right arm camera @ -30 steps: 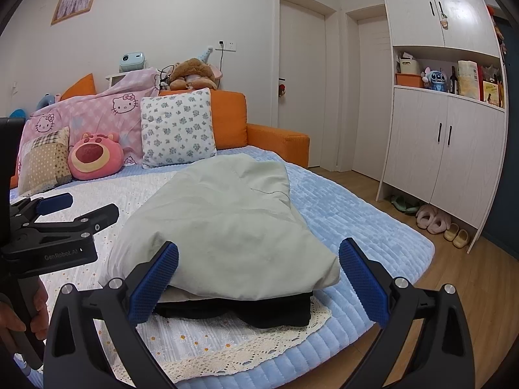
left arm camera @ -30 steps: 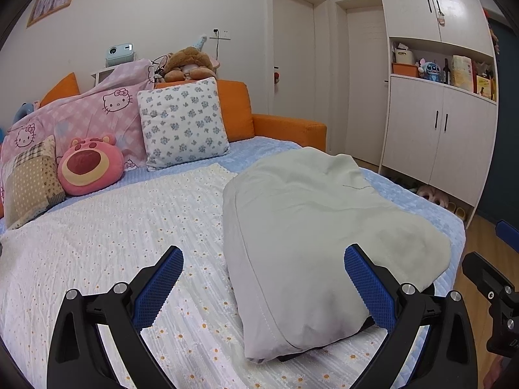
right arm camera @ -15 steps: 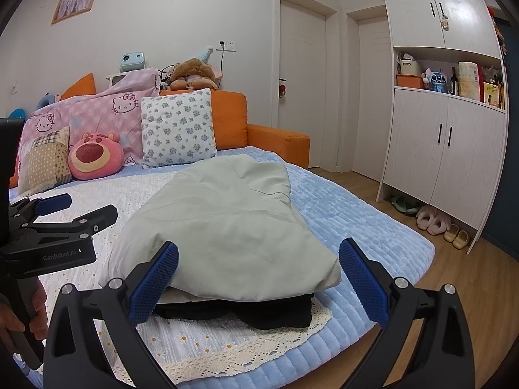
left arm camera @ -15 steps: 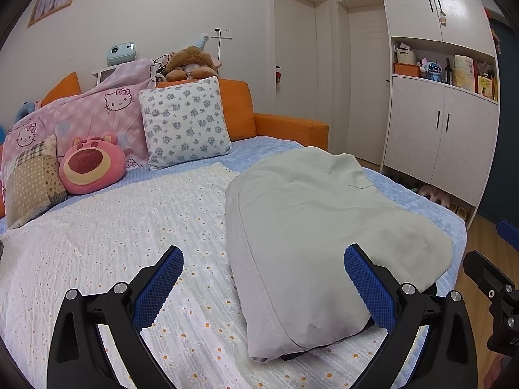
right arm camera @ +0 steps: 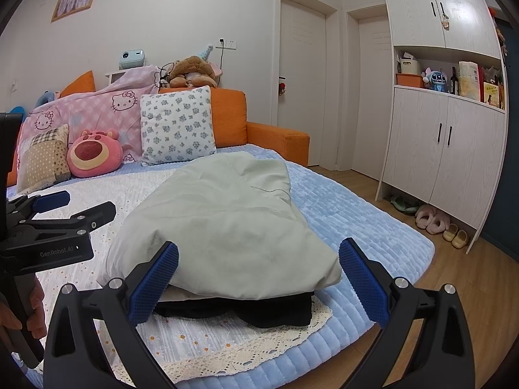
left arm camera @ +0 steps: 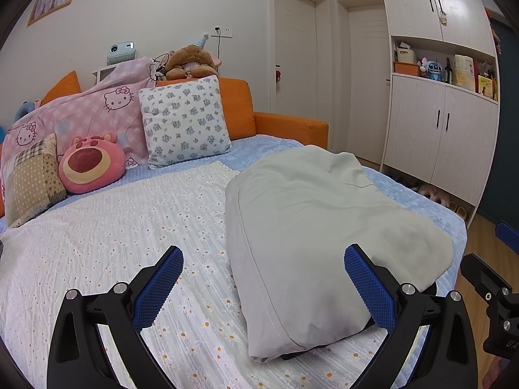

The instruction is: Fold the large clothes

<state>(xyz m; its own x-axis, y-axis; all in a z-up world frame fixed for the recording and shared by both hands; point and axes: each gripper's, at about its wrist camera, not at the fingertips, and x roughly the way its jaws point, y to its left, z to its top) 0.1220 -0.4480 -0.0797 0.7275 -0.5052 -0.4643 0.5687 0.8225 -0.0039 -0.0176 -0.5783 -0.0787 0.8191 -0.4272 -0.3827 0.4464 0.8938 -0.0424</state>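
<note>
White lettering "GenRobot.AI" is showing on the black body of the left gripper (right arm camera: 55,214), seen side-on in the right wrist view. In the left wrist view, white letters, seemingly "UA", are showing on the black body of the right gripper (left arm camera: 493,256) at the frame edge; the rest is being cut off. A yellow book (right arm camera: 492,94) on the cabinet shelf is carrying print too small to read. Nothing else legible is appearing.
</note>
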